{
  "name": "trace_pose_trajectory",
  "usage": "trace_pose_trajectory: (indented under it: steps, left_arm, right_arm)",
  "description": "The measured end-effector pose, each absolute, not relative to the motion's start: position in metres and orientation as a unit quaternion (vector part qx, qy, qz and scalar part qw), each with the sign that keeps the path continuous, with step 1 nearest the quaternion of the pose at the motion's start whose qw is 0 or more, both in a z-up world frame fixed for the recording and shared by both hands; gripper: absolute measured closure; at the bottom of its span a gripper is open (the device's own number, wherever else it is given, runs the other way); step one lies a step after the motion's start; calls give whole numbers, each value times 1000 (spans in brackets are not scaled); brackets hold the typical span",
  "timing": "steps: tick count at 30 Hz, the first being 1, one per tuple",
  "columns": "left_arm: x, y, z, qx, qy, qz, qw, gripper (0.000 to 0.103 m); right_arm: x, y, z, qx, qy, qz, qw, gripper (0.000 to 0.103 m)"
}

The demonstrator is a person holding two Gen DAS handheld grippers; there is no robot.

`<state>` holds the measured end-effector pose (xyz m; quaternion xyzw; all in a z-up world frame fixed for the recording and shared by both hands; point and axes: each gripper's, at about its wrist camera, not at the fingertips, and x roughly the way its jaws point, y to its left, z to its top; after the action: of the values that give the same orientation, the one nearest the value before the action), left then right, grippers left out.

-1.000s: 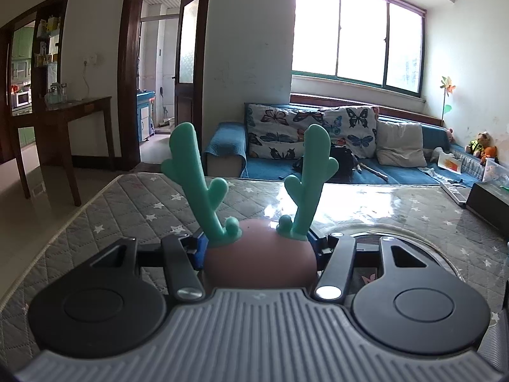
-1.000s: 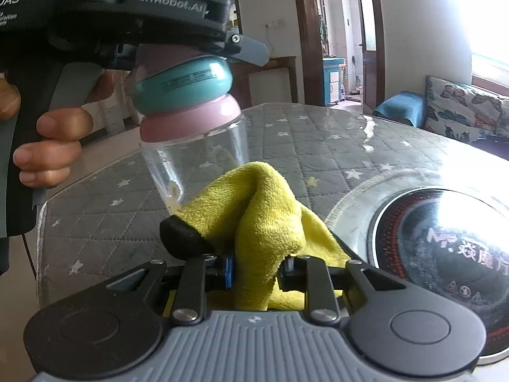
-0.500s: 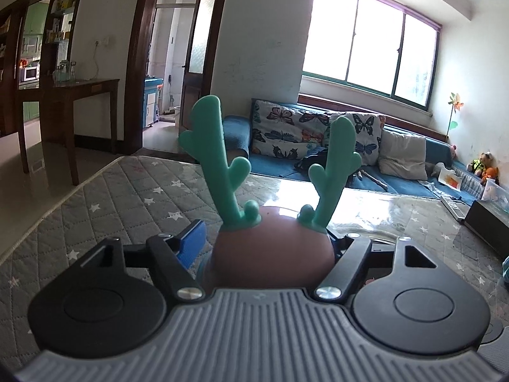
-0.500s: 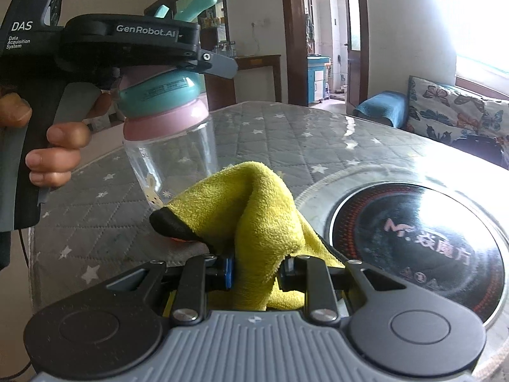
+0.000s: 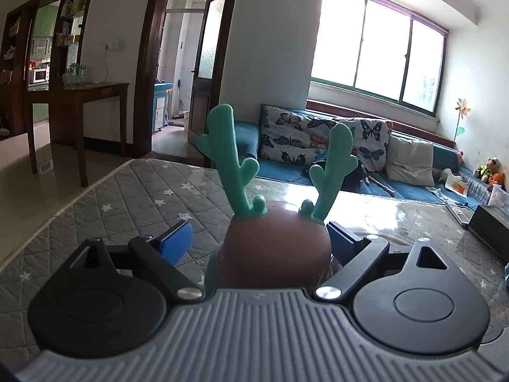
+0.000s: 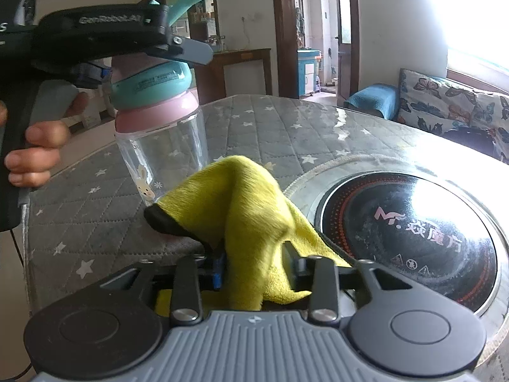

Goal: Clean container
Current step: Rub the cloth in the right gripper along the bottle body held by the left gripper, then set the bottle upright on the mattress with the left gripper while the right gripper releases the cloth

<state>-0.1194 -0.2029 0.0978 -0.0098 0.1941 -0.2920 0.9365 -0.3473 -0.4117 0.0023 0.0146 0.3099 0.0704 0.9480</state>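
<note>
Right wrist view: quilted star-print table cover (image 6: 254, 127) fills the field. On it, beside the round induction hob (image 6: 410, 238), stands the child's water bottle (image 6: 159, 127), seemingly set down upright. Clear body, rabbit print, pink collar, teal band, teal antlers on the lid (image 5: 276, 254); no dirt visible. My left gripper (image 5: 257, 238) is opening, blue pads clear of the lid, which sits between them. My right gripper (image 6: 254, 267) is opening too; the yellow microfibre cloth (image 6: 241, 216) lies loose between its jaws, touching the bottle's base. Judgement: wiping finished, release step. Next: back both tongs away without tipping the bottle.
</note>
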Motion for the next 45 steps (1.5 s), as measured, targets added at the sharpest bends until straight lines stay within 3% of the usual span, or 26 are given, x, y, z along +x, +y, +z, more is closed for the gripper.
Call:
trace_pose_trajectory:
  steps: [14, 32, 45]
  left_arm:
    - [-150, -170, 101, -37, 184, -288, 939, 6]
    - [-191, -141, 98, -33, 194, -279, 940, 0]
    - [-206, -146, 65, 11, 255, -269, 929, 0]
  right_arm:
    - [-355, -415, 7, 25, 301, 60, 951, 27]
    - [-366, -414, 16, 43, 297, 63, 952, 11]
    - [-368, -404, 13, 24, 322, 49, 945, 2]
